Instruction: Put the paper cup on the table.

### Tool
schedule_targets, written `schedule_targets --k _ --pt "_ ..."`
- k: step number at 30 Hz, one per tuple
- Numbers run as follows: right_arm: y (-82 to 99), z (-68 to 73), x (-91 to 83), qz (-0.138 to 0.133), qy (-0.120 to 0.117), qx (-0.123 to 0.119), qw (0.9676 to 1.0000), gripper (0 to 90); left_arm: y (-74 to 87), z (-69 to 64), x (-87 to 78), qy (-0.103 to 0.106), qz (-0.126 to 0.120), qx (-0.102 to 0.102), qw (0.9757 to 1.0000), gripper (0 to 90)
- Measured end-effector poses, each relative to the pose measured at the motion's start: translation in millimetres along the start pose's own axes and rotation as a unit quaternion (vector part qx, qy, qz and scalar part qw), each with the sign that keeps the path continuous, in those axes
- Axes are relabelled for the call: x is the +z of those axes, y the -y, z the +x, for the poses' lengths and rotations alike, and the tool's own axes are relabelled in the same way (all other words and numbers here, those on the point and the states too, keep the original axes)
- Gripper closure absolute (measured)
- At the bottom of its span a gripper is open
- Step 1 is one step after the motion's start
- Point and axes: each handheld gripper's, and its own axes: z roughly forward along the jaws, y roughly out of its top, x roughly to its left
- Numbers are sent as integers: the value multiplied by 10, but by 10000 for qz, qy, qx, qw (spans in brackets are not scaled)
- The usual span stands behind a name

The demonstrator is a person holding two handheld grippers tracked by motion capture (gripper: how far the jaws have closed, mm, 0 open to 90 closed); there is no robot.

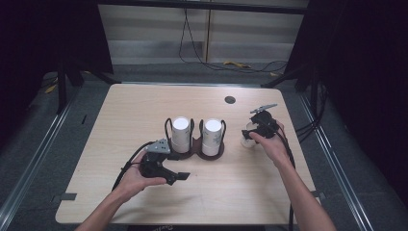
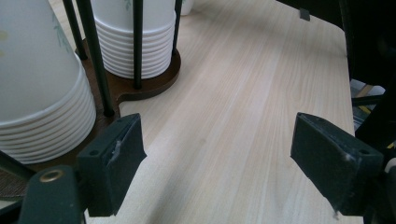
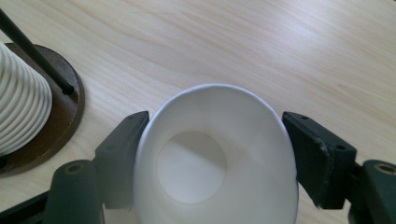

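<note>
**Colours on the table**

Paper cup (image 3: 215, 163) between the jaws: plain white inside and on the rim. Stacked cups (image 2: 39, 88) in the holder: white, with a faint grey-green leaf print on the side. Holder base (image 2: 149, 86): dark brown wood; its rods (image 2: 137, 42): black. Table (image 1: 144, 115): pale beige wood grain, with one small dark round spot (image 1: 230, 99) near the far edge. Right gripper (image 3: 215, 154) and left gripper (image 2: 212, 163): matte black, pads scuffed whitish; left one has a brass-coloured rivet. Floor (image 1: 48, 125): grey.

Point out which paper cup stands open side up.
The single cup between the right hand-held gripper jaws, right of the holder; both stacks stand upside down.
</note>
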Motion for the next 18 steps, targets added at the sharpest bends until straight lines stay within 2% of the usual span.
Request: schedule_targets --k 3,10,18 --pt "-27 32 39 -18 -9 -39 10000 248 6 8 0 -4 4 -1 10000 173" --pt "-31 70 94 -67 -64 41 9999 199 2 -4 -16 -2 -44 0 10000 173" --pt "11 41 120 -135 -263 303 9991 170 2 17 -28 -41 -50 -6 10000 172"
